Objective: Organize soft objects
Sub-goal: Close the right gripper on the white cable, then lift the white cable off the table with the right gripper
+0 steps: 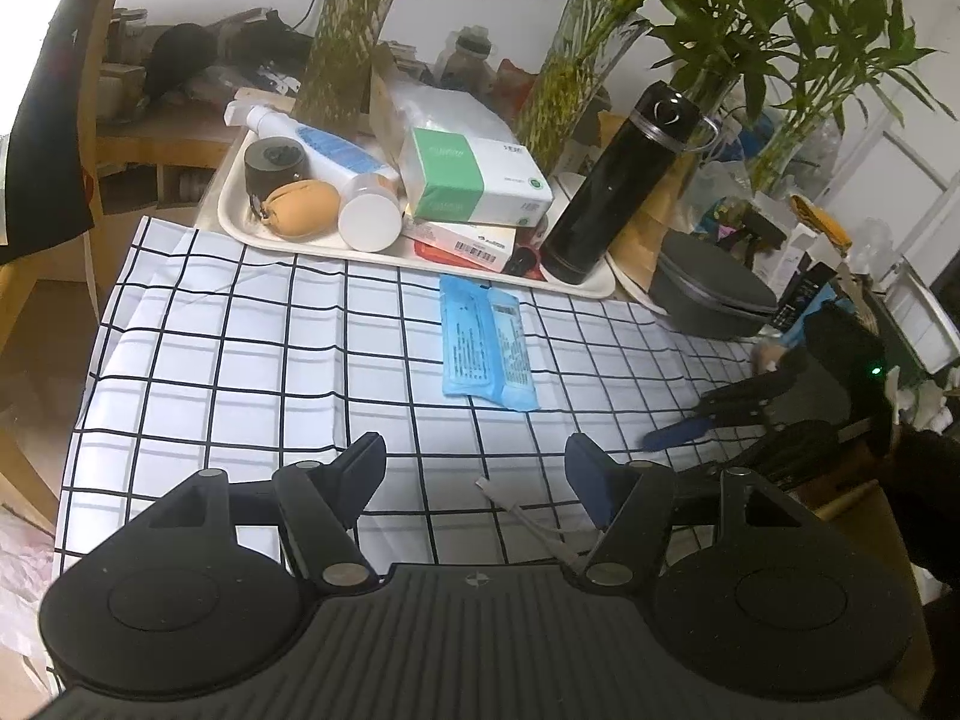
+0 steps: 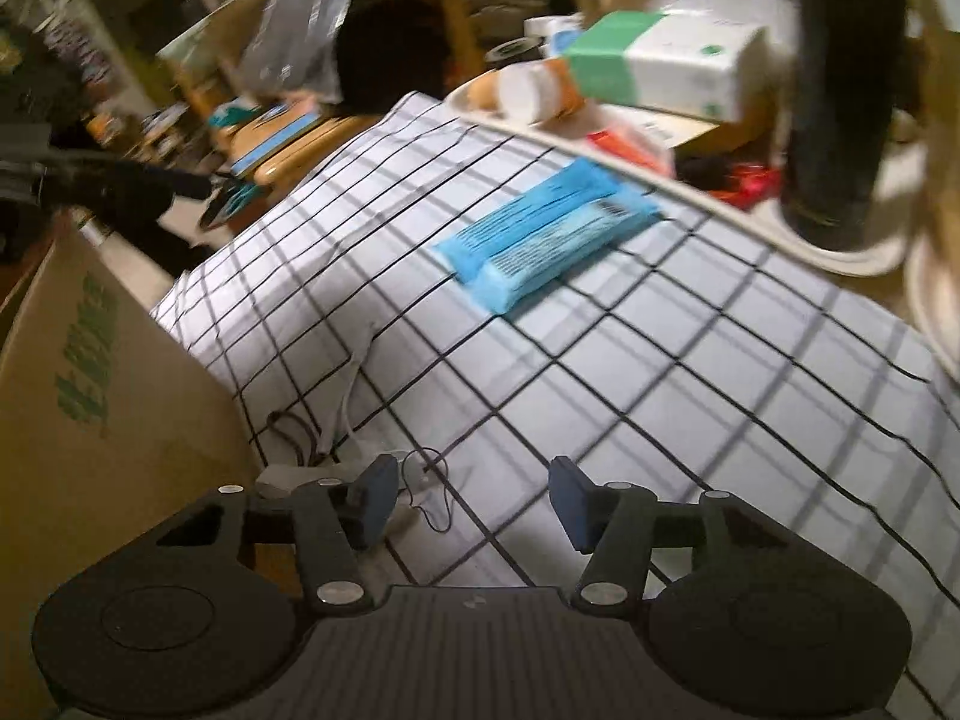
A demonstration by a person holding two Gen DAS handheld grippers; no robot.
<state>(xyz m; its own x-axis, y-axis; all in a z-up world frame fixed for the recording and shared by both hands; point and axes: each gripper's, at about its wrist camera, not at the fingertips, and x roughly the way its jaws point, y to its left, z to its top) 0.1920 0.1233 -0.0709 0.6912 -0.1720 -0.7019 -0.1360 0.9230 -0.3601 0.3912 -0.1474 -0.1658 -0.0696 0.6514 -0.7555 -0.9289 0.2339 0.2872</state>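
A blue soft wipes pack [image 1: 487, 350] lies flat on the white checked cloth [image 1: 252, 360], just in front of the cream tray [image 1: 288, 240]. It also shows in the right wrist view [image 2: 549, 234]. My left gripper [image 1: 474, 471] is open and empty, low over the cloth's near edge, well short of the pack. My right gripper [image 2: 474, 495] is open and empty over the cloth; it also shows at the right of the left wrist view [image 1: 708, 420]. A tan soft pouch [image 1: 302, 208] lies in the tray.
The tray holds a green-white tissue box [image 1: 474, 183], a spray bottle [image 1: 312, 147], a white-capped jar [image 1: 369, 219], a black roll [image 1: 276, 165] and a black flask [image 1: 618, 180]. Glass vases with plants stand behind. A grey lidded pot [image 1: 708, 294] sits at right. A cardboard box [image 2: 90, 372] stands left of the cloth. White cable [image 1: 528, 522] lies near.
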